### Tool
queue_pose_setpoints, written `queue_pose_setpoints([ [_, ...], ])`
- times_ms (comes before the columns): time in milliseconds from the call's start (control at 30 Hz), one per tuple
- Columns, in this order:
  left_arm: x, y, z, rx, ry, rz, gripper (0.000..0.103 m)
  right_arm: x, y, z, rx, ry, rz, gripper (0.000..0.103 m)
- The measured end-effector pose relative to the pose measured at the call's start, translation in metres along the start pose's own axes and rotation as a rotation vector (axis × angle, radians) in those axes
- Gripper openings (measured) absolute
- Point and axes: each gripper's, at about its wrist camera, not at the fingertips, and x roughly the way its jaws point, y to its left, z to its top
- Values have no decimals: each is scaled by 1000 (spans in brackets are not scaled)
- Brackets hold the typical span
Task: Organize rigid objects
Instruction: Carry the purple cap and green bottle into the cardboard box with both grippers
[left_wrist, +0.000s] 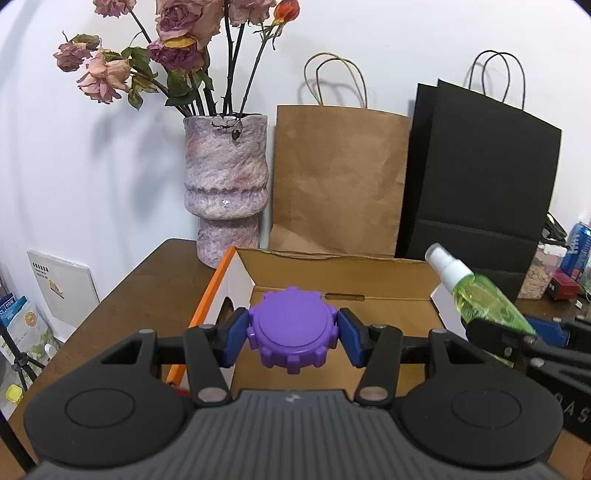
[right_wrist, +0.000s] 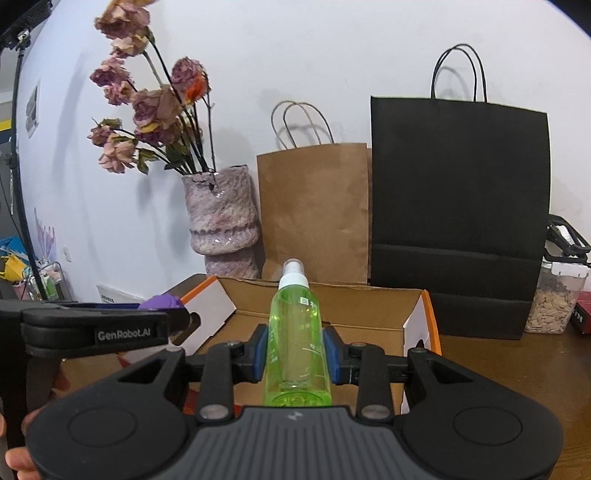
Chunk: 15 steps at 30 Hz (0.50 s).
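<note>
Left wrist view — the left tongs (left_wrist: 291, 332) are clamped on a purple toothed cap (left_wrist: 291, 330), held over the open cardboard box (left_wrist: 343, 273) on the bench (left_wrist: 147, 288). Just beside them, the right tongs (right_wrist: 294, 356) grip a green spray bottle (right_wrist: 295, 343) above the same box — vase (left_wrist: 225, 184) and paper bags (left_wrist: 340, 177) stand behind.

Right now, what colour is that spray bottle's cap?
White, on the green spray bottle; clearest in the right wrist view.
</note>
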Motion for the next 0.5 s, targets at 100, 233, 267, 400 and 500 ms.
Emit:
queue_pose_setpoints([
  [100,8,1,4,-3,2,5,54,11,0,1,-5,18,-1,30],
  [233,17,2,8,-3,3,15,54,22,-1,4,-7,28,0,30],
  [267,19,3,9,-3,4,18,54,24,-2,4,-8,29,-1,30],
  [400,27,3,11,-1,10,27,54,34,-5,5,0,43,-10,31],
  [500,34,4,12,0,16,36,54,41,-7,5,0,52,-14,31],
])
